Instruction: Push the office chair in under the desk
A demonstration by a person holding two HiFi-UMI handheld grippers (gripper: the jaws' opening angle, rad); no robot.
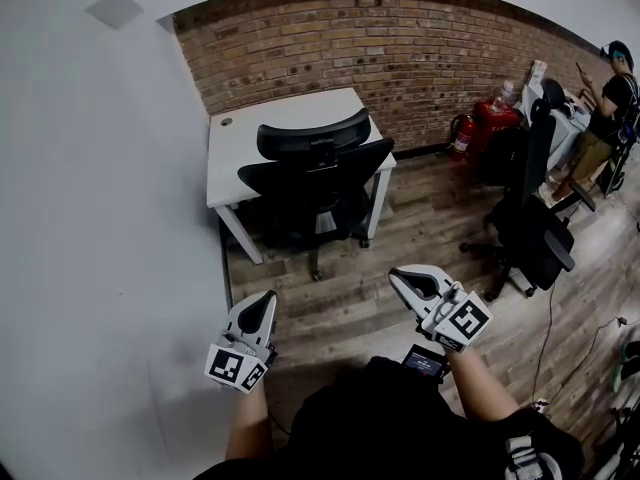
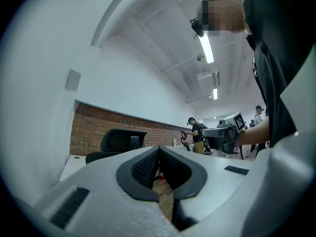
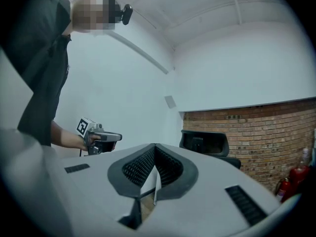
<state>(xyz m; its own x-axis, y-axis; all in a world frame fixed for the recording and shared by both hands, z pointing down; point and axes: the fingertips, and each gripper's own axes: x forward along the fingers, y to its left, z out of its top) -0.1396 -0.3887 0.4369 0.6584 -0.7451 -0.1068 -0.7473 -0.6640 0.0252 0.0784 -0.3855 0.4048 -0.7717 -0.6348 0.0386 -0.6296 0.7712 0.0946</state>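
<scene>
At lower left, the left gripper (image 1: 262,306) has its fingers clenched on nothing. Upper centre, the office chair (image 1: 315,173) stands at the front edge of the white surface (image 1: 270,128), well apart from both grippers. Right of centre, the right gripper (image 1: 402,281) is clenched too, empty.

Office chair (image 1: 315,173) base mostly hidden beneath its seat and the desk (image 1: 230,153), far person (image 1: 612,93) too small for detail

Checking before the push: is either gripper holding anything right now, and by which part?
Nothing is held. The left gripper and the right gripper are both shut and empty, not touching the office chair at the desk.
</scene>
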